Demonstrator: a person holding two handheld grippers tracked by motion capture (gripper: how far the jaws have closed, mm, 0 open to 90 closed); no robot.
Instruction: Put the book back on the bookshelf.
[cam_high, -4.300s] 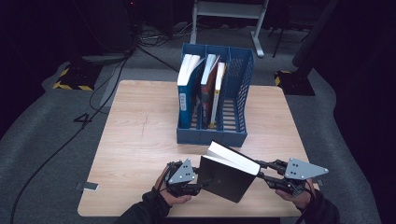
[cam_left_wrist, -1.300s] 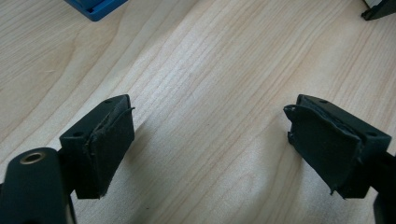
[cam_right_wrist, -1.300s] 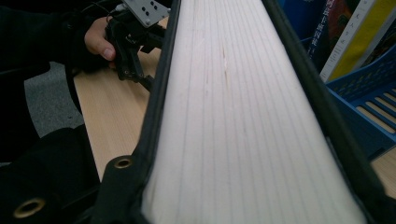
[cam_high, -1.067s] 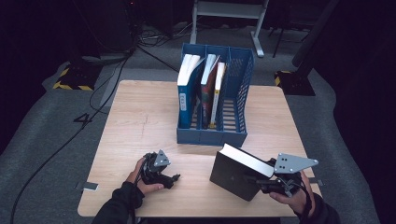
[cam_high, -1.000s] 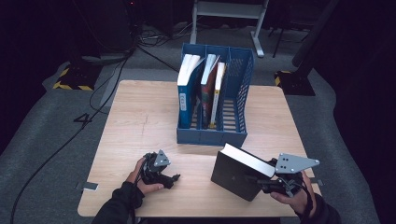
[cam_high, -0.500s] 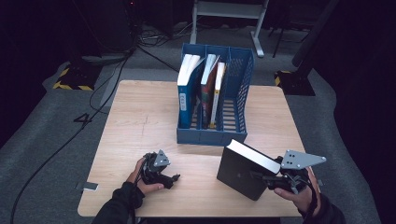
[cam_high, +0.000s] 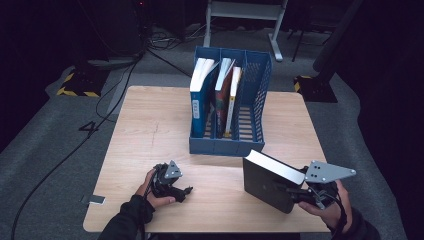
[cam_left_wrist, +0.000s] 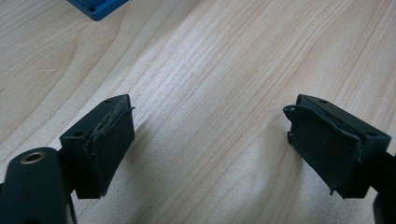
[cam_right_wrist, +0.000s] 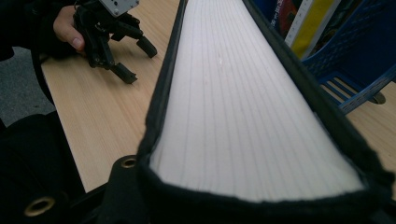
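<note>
gripping black book (cam_high: 267, 181) in right gripper (cam_high: 299, 192), jaws clamped across cover, at table's (cam_high: 150, 125) 5 o'clock. resting left gripper (cam_high: 184, 192) wide open, empty, at 7. filing into blue rack's (cam_high: 254, 117) free slot at 12 remaining.

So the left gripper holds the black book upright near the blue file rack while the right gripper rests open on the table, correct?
Not quite: the sides are swapped. In the high view the right gripper holds the black book upright near the blue file rack, and the left gripper rests open on the table; the left gripper view shows its fingers apart over bare wood.
</note>
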